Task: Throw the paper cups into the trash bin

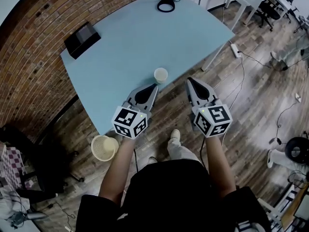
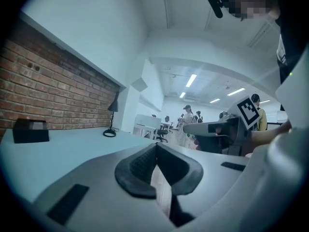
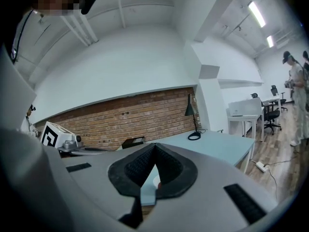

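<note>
Office w/ brick wall (image 1: 29, 57) and wood floor (image 1: 251, 95): a pale blue table (image 1: 120, 47) stands along the bricks. One paper cup (image 1: 161, 75) sits upright and alone near the table's front edge, about mid-length. A black box (image 1: 82, 39) lies at the far left corner by the wall, and a lamp base (image 1: 166, 4) at the far right corner. The trash bin (image 1: 104, 147), a cream openwork basket, stands on the floor just off the table's near left corner, well apart from the cup. The person holds both tools level toward the cup. The left gripper (image 1: 154, 87) is at the front edge, its claw pressed together on nothing. The right gripper (image 1: 189, 81) is over the floor just off that edge, tips likewise together and empty. The cup is just beyond and btwn the two tips, touched by neither.
</note>
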{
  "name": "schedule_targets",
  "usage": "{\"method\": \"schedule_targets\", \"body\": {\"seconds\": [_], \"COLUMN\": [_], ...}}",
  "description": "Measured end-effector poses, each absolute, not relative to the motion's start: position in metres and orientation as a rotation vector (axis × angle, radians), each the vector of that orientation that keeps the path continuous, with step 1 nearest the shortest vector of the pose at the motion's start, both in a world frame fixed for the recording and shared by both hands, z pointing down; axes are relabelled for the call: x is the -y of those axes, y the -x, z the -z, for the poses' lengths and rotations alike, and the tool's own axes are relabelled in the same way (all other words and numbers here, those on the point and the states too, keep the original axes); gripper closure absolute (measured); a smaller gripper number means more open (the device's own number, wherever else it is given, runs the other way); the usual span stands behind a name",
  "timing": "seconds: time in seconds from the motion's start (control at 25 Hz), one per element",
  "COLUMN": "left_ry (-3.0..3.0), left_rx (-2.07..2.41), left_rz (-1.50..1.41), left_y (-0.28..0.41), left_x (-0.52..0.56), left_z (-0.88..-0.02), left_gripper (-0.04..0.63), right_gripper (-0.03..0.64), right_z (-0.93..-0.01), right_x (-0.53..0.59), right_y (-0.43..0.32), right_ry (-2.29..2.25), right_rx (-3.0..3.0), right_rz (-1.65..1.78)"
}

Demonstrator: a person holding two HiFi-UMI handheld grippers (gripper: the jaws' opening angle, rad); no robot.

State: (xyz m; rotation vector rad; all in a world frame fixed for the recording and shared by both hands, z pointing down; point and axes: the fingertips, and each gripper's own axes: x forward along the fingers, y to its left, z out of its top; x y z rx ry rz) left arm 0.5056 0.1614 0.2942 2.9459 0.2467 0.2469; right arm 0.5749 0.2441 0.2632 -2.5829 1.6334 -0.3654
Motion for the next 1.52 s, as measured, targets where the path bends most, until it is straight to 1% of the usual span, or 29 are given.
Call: {"method": "schedule_targets", "body": {"seconds": [0.28,0.56,1.16,1.2,1.28,1.4,1.52], "left_ry": [-2.942,-2.949,-3.011,-3.022,-3.048,-3.06,-3.062], "left_rx": [-0.247,-0.214,-0.232,-0.229,-0.239,-0.271,-0.315], "left_rz": [-0.354,-0.545,-0.908,-0.931,-0.994,-1.086,-1.166], "left_y": [-0.549,-0.581,-0.617,-0.619,-0.623,-0.627,-0.63], "left_x": [-0.159,-0.144,-0.144,-0.144,-0.145,-0.148,-0.152], "left_z": [-0.33,-0.374,-0.445,-0.449,-0.459,-0.475,-0.49], "left_gripper": [0.586,0.586,0.583,0.578,0.519,0.461,0.423], "right_gripper": [0.612,0.612,0.612,0.612,0.612,0.612,0.612], "right_z": [-0.296,-0.322,-0.361,-0.364,-0.37,-0.38,-0.389], "right_x": [-0.24,-0.226,-0.226,-0.226,-0.227,-0.229,-0.228], "right_y": [-0.618,-0.646,-0.676,-0.677,-0.678,-0.679,-0.68], "right_ry": [2.564,2.534,2.5,2.497,2.485,2.467,2.456], "right_rx": [-1.623,-1.647,-1.65,-1.651,-1.655,-1.657,-1.663], "right_rz": [0.455,0.538,0.658,0.666,0.683,0.715,0.744]}}
